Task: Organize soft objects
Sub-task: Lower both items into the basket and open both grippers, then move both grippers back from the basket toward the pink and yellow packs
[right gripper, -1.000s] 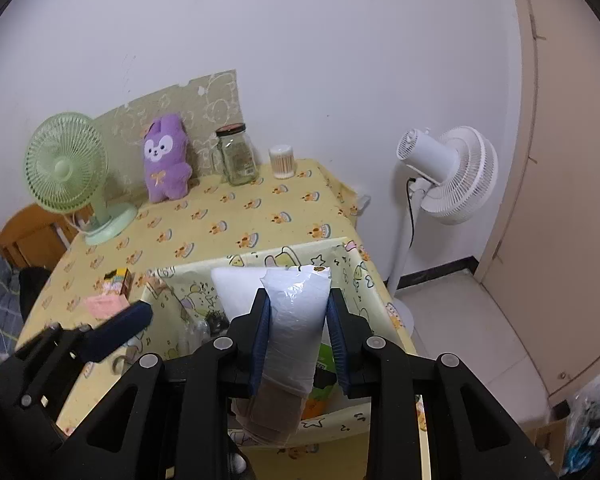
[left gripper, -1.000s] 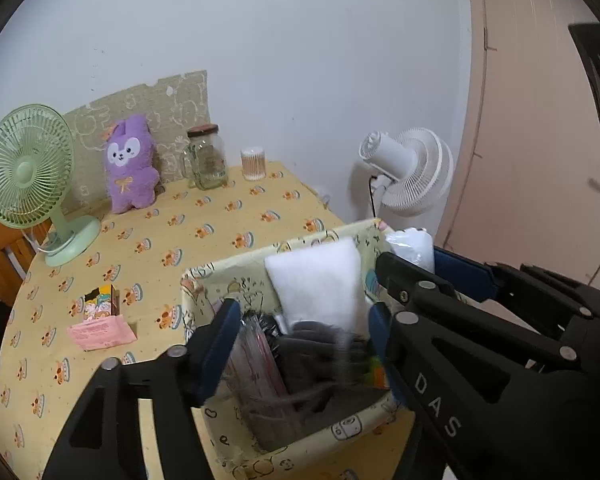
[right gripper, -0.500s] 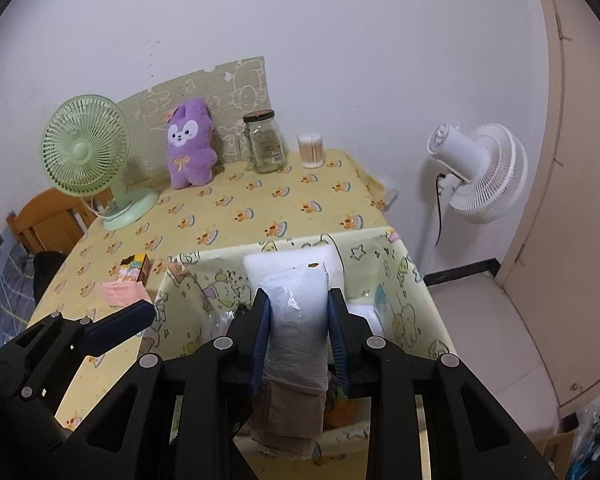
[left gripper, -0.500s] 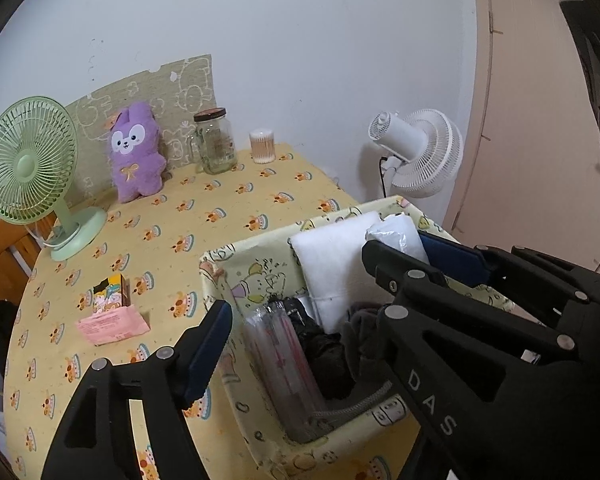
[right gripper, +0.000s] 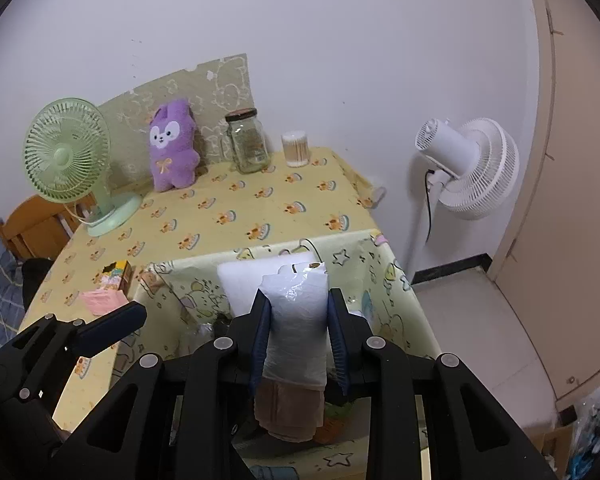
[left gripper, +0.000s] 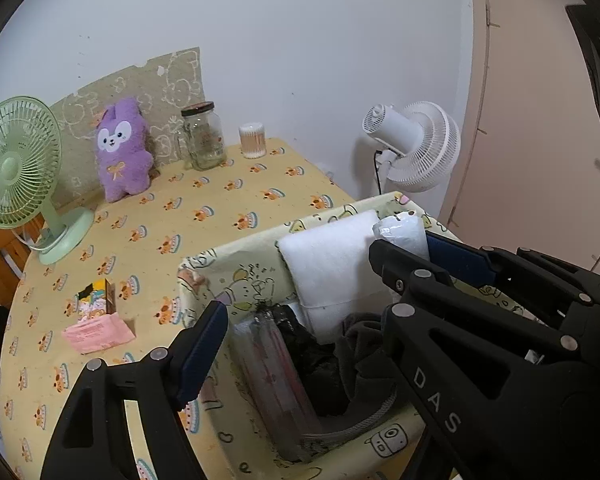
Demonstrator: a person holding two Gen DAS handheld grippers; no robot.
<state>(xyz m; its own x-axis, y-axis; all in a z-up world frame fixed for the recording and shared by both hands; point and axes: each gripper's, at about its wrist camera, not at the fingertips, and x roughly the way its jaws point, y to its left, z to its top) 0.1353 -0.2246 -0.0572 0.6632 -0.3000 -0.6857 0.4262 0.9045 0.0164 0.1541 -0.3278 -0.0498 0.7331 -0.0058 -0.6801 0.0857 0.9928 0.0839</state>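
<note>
Plastic-wrapped bundle point(right gripper: 298, 320) clamped, right gripper point(right gripper: 298, 336) | above bin rim point(right gripper: 204, 258)

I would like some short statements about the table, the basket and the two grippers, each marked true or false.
1. The right gripper is shut on a plastic-wrapped bundle. True.
2. The left gripper holds the white folded cloth. False: its jaws are open and empty.
3. The purple plush toy lies inside the fabric basket. False: it stands upright on the table, near the wall.
4. A glass jar stands between the plush toy and the cotton swab container. True.
</note>
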